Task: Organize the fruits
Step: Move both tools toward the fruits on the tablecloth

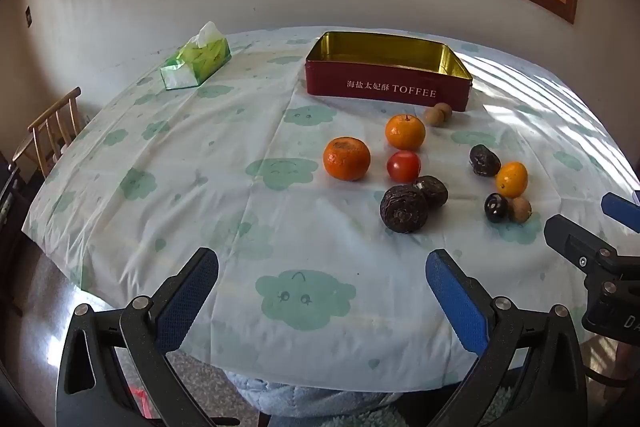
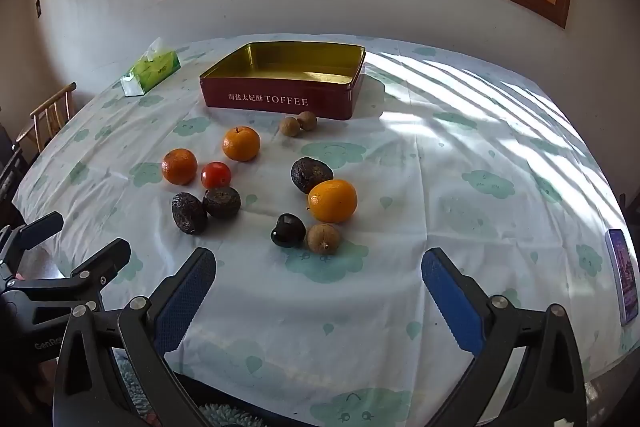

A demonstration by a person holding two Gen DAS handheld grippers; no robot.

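Observation:
An open red toffee tin (image 1: 387,87) (image 2: 280,99) with a gold inside stands at the far side of the table, nothing in it. In front of it lie loose fruits: three oranges (image 1: 346,159) (image 2: 332,201), a red tomato (image 1: 403,166) (image 2: 215,175), several dark wrinkled fruits (image 1: 404,209) (image 2: 311,174), a glossy black one (image 2: 287,230) and small brown ones (image 1: 438,115) (image 2: 323,238). My left gripper (image 1: 322,287) hangs open over the near table edge, nothing between its blue pads. My right gripper (image 2: 318,287) is open too, just short of the nearest fruits.
A green tissue box (image 1: 197,61) (image 2: 151,73) sits at the far left of the cloud-print tablecloth (image 1: 240,187). A phone (image 2: 622,275) lies at the right table edge. A wooden chair (image 1: 54,131) stands left of the table. A wall with a window rises behind.

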